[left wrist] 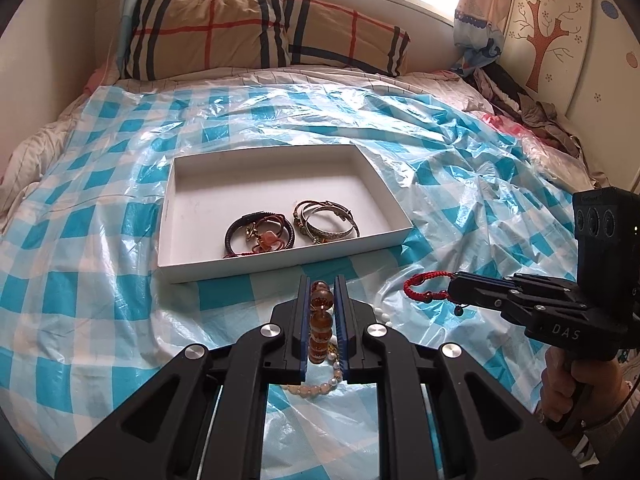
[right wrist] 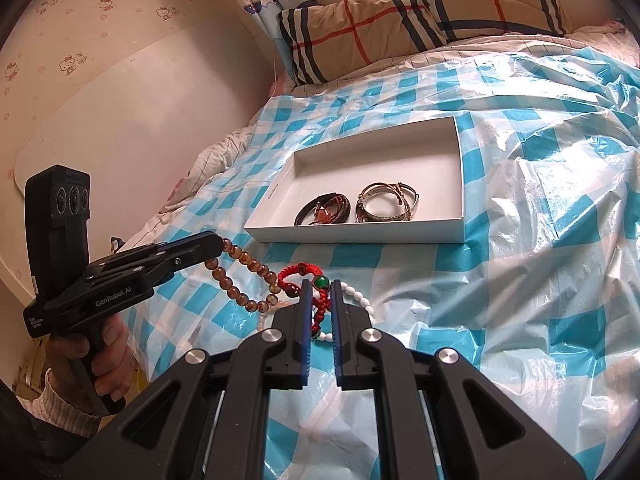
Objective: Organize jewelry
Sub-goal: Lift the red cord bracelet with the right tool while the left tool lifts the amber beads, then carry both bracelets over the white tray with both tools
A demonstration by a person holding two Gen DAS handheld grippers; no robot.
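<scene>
A white shallow box lies on the blue-checked plastic sheet and holds dark cord bracelets and metal bangles. My left gripper is shut on an amber bead bracelet, lifted just in front of the box. My right gripper is shut on a red braided bracelet with a green bead. A white bead strand and a pale pearl strand lie on the sheet beneath.
A plaid pillow sits at the head of the bed under a window. Crumpled clothes pile at the right edge by the wall. A person's hand holds each gripper's handle.
</scene>
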